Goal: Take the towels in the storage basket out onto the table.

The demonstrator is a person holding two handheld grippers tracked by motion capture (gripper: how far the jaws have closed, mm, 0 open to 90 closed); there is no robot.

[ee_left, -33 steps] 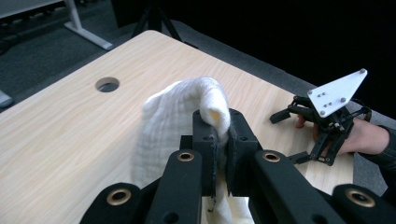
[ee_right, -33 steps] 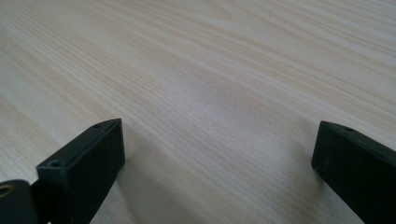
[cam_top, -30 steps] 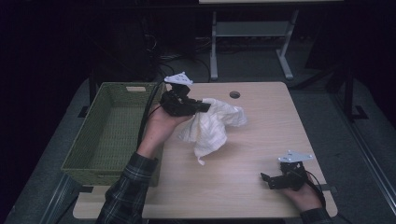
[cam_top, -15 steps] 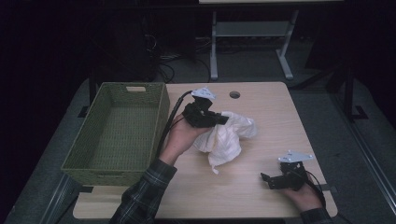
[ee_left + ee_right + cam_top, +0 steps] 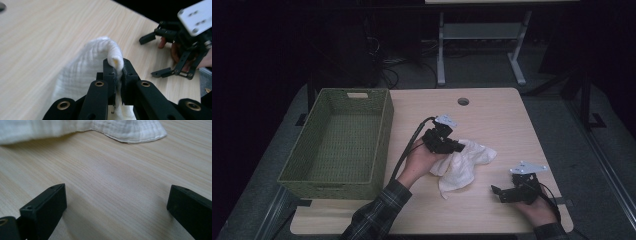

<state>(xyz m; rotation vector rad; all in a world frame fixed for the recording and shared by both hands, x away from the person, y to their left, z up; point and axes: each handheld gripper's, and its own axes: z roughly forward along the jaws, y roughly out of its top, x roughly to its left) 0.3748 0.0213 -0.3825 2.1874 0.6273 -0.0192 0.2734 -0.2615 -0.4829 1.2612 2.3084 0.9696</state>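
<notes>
Your left gripper (image 5: 458,146) pinches the cloth (image 5: 464,162) mid-table, basket (image 5: 339,141) to its left; your right gripper (image 5: 501,192) rests wide open, empty, nearby.

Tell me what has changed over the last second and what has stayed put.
The left gripper, shut on the white cloth, has carried it away from the green basket, toward the person and the right gripper. The grip has not changed. The right gripper has stayed open and parked near the table's front right corner, and the basket has not moved.
</notes>
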